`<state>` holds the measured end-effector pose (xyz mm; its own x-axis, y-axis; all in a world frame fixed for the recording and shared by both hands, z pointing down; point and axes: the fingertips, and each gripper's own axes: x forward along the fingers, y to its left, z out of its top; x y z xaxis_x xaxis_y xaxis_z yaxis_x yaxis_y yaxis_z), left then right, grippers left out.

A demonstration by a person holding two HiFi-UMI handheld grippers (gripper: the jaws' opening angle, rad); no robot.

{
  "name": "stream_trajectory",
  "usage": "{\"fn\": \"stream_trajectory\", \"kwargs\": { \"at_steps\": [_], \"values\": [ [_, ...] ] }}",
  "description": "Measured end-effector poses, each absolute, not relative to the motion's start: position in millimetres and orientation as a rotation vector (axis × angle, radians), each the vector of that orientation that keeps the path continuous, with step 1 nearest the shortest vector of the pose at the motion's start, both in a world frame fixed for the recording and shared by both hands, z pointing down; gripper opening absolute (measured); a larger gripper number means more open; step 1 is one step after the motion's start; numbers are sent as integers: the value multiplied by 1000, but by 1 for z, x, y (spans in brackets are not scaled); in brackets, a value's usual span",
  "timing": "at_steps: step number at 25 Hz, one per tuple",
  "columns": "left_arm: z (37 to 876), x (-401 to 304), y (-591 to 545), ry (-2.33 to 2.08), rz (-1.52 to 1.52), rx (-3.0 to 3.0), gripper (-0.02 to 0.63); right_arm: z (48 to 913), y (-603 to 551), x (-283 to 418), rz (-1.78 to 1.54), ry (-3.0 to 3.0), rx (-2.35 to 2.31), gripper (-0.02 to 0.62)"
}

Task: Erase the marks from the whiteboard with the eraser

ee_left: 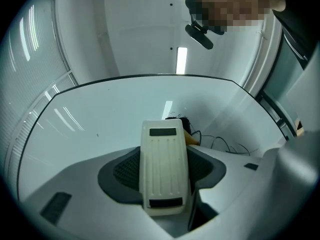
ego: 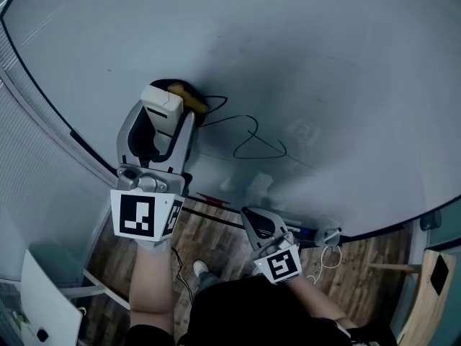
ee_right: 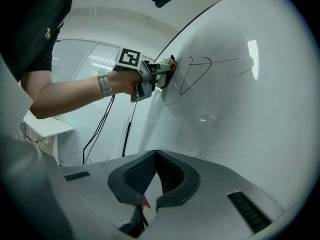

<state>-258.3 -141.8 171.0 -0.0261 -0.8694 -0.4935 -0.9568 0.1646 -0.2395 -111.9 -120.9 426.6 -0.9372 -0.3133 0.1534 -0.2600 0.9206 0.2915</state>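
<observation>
The whiteboard fills most of the head view and carries looping black marks. My left gripper is shut on the white eraser, whose dark and yellow pad presses against the board at the left end of the marks. In the left gripper view the eraser stands between the jaws, with the marks just beyond it. The right gripper view shows the same scribbles and the eraser on the board. My right gripper hangs lower, near the board's bottom edge, shut and holding nothing.
A tray ledge with markers runs along the board's lower edge. A white table stands at the lower left beside a wall of blinds. A black cable hangs from the left arm. A wooden panel stands at the lower right.
</observation>
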Motion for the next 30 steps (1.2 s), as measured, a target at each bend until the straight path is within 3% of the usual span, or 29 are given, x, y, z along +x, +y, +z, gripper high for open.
{"fn": "stream_trajectory", "kwargs": {
  "at_steps": [16,30],
  "values": [
    [294,-248,-148,2083,264,-1830,264,452,-115,-81,-406,-2820,329,29],
    [194,-282,-138,2010,413,-1705,265,441,-115,-85,-410,-2834,383,29]
  ]
}}
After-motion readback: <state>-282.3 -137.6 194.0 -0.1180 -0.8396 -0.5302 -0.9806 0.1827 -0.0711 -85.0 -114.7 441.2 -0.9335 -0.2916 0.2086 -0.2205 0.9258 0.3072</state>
